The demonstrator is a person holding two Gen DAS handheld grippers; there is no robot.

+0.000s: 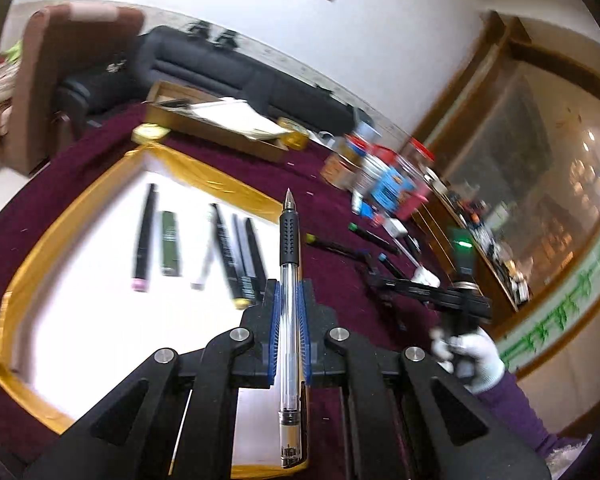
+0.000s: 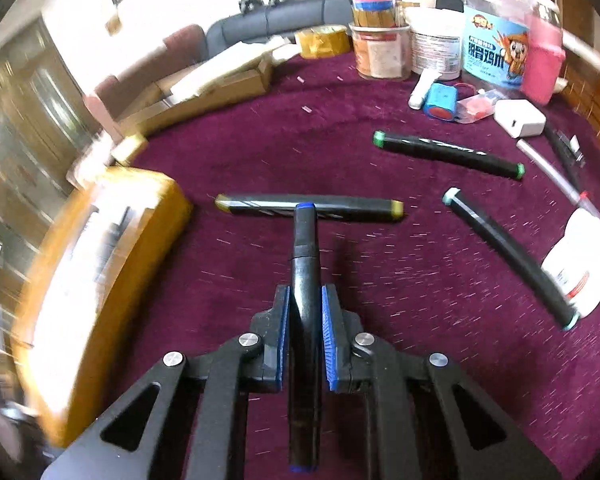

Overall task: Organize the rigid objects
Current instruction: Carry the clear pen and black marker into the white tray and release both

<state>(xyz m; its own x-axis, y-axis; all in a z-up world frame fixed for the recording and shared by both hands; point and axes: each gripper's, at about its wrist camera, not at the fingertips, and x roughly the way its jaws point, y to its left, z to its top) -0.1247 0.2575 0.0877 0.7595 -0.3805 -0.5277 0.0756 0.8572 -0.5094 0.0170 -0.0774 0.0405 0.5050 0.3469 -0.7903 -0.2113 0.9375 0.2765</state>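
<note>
My left gripper (image 1: 289, 292) is shut on a clear gel pen (image 1: 289, 276) with a black grip, tip pointing forward, held above the near right edge of a white tray with a gold rim (image 1: 204, 178). Several markers (image 1: 228, 248) lie side by side in the tray. My right gripper (image 2: 306, 300) is shut on a black marker with blue ends (image 2: 305, 264), held over the maroon cloth. A yellow-capped marker (image 2: 308, 206), a green-capped marker (image 2: 448, 154) and a teal-capped marker (image 2: 508, 256) lie on the cloth. The right gripper also shows in the left wrist view (image 1: 384, 276).
The gold-rimmed tray (image 2: 168, 200) is at the left in the right wrist view. Jars and tubs (image 2: 436, 48), a white charger (image 2: 520, 118), a blue battery (image 2: 440, 100) and a cardboard box (image 2: 204, 92) stand at the back. A white jar (image 2: 580, 264) sits at the right.
</note>
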